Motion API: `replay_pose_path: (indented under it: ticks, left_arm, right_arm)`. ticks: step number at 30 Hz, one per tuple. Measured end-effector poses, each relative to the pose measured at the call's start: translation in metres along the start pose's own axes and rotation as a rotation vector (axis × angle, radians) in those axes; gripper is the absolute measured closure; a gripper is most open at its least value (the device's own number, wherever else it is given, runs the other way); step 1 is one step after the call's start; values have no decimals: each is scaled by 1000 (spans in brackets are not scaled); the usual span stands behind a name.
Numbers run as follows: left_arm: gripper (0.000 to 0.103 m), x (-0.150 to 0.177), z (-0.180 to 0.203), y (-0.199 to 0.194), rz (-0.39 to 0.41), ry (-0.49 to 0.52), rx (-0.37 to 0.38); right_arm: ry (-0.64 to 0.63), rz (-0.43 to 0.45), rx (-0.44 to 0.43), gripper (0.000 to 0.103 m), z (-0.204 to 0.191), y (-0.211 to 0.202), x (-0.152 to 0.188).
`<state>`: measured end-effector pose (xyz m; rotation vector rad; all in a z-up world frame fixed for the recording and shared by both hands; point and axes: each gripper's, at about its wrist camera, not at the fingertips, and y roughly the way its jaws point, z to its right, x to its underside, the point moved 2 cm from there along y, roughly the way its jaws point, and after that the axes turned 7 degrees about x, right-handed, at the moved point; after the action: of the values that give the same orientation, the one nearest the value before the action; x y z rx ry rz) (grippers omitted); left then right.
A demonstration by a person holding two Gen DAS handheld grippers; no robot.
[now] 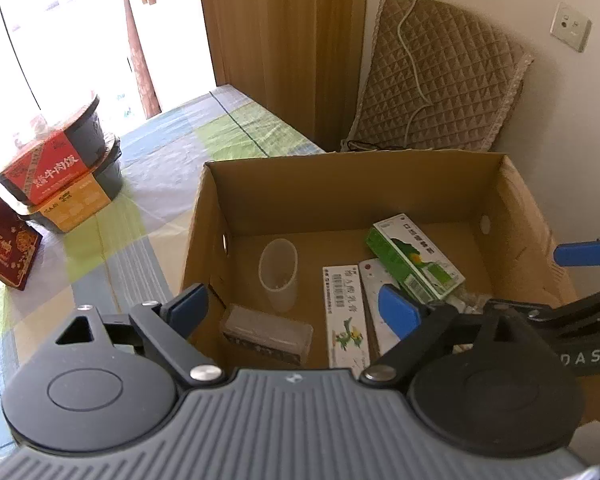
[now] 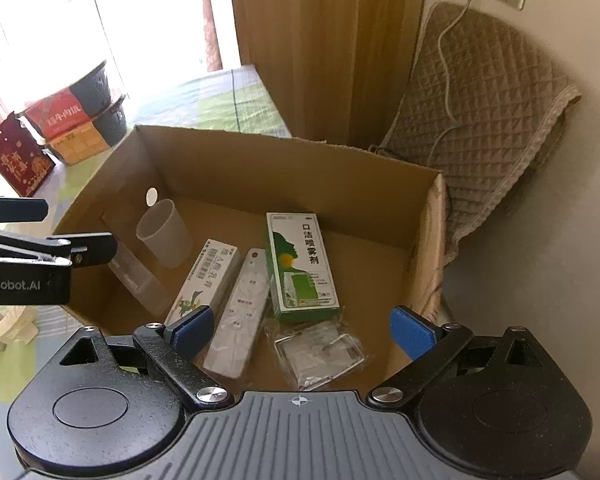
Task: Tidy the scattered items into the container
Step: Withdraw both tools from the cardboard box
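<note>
While both grippers hang over the open cardboard box, neither holds anything: the left gripper has its blue pads spread wide at the lower middle of its own view, and the right gripper is likewise released, pads far apart above the box's near edge. Inside the box, seen from the right wrist, a translucent plastic cup lies tilted at the left, with a clear plastic case just below it against the left wall. Toward the centre lie a white-and-green carton, a white remote control beside it, and a green spray box to the right, its lower end touching a clear packet. Outside the box, at the upper left of the frame, stacked instant-meal bowls and a dark red box sit on the checked tablecloth. A quilted brown pad leans against the wall at the upper right.
</note>
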<state>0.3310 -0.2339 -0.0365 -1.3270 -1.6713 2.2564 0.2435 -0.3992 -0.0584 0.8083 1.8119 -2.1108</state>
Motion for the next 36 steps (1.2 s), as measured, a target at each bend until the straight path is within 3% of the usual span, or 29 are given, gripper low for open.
replay_pose_path:
  ticks: [10, 22, 36]
  left_arm:
    - [9, 23, 23, -52, 51, -11, -11]
    - [8, 71, 28, -105, 51, -125, 15]
    - [8, 115, 23, -145, 66, -204, -15]
  right_arm:
    - [-16, 123, 71, 3, -10, -51, 22]
    - [37, 102, 13, 3, -29, -93, 65]
    - [3, 83, -43, 3, -52, -115, 106]
